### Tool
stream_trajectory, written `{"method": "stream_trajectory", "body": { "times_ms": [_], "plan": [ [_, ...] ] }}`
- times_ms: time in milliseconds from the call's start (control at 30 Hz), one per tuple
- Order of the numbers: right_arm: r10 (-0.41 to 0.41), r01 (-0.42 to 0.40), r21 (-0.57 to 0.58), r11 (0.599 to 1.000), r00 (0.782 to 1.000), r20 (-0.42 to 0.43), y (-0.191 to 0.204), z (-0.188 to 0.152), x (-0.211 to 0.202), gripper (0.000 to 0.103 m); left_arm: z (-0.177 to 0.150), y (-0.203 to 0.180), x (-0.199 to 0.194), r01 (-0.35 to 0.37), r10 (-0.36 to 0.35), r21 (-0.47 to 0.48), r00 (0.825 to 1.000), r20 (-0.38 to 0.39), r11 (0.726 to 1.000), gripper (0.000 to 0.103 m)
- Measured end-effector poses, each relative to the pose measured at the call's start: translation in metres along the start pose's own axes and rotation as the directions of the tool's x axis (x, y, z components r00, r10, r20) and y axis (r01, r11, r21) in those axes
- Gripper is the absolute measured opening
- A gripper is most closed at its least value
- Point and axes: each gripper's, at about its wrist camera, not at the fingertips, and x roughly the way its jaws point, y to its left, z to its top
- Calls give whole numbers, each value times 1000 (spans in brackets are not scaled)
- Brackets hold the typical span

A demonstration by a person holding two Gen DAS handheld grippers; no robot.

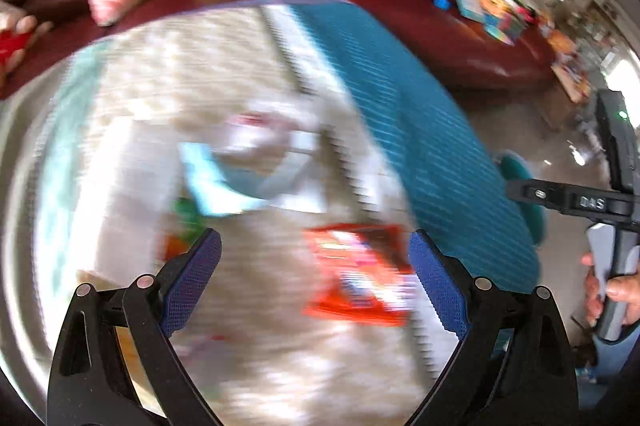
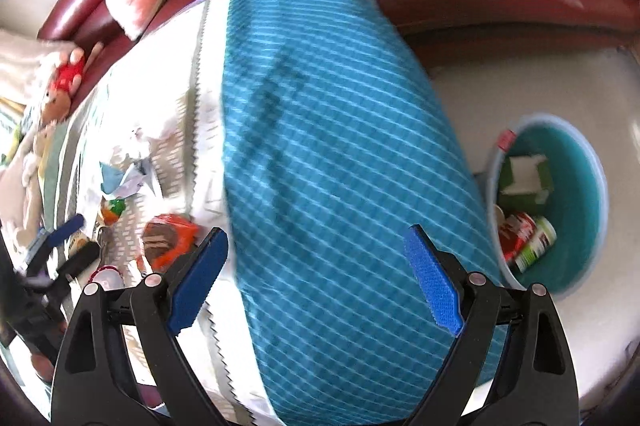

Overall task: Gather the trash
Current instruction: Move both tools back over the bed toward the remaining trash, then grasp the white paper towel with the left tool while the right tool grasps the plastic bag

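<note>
Hovering with open, empty left gripper (image 1: 316,258) right over flat red crinkly wrapper (image 1: 360,274) near table's blue edge; right gripper (image 2: 316,258) open too.

Trash on the cloth, some already binned

A red wrapper (image 1: 360,274) lies flat on the pale cloth, blurred; a crumpled white-and-blue paper (image 1: 244,170) lies beyond it. The teal bin (image 2: 576,154) stands on the floor, holding a green-and-white carton (image 2: 524,178) and a red-and-green can (image 2: 528,242) on its side.
</note>
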Motion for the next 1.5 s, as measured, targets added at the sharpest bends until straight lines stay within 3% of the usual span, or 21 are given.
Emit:
{"method": "stream_trajectory", "body": {
  "times_ms": [133,267,400,567,600,633,700,767,800,867,967,1200,1233,1267,1367,1500],
  "plan": [
    [4,-6,-83,997,1000,-30,42,14,17,86,2,62,-4,-96,96,-65,995,-1,993,94],
    [6,-16,-163,986,998,-63,80,26,34,86,0,110,4,-135,132,-130,991,-37,982,94],
    [10,-27,-205,978,997,-79,108,38,46,86,2,135,17,-155,145,-154,987,-74,976,94],
    [7,-25,-227,974,997,-78,129,60,57,86,8,132,34,-151,142,-118,986,-83,981,93],
    [10,-28,-230,973,997,-79,132,62,58,86,8,132,36,-155,147,-113,986,-80,981,88],
    [12,-31,-236,971,997,-81,137,67,62,86,8,131,37,-165,157,-104,984,-84,981,69],
    [16,-38,-249,968,996,-88,145,76,70,86,10,133,37,-152,143,-118,987,-80,981,61],
    [24,-49,-261,964,995,-96,153,82,77,86,11,134,28,-146,141,-115,989,-47,983,39],
    [31,-59,-270,961,994,-104,159,87,84,86,13,136,25,-131,127,-120,991,-38,984,36],
    [42,-72,-275,959,993,-114,166,92,94,86,16,137,18,-106,105,-130,994,-16,986,18],
    [62,-96,-271,958,989,-132,175,98,110,86,18,140,16,-106,106,-146,994,-10,984,11],
    [93,-130,-300,945,987,-134,192,96,133,86,19,138,8,-87,91,-180,996,13,980,8],
    [90,-125,-321,939,989,-121,194,95,133,82,20,139,6,-82,87,-190,996,19,978,8],
    [92,-126,-343,931,989,-114,197,92,134,66,20,140,4,-75,81,-203,996,24,976,8],
    [120,-155,-356,922,986,-117,201,90,131,39,23,144,-1,-61,71,-237,997,35,970,8],
    [133,-148,-355,923,989,-65,196,93,114,32,26,142,-13,-29,46,-265,997,58,964,8]
  ]
}}
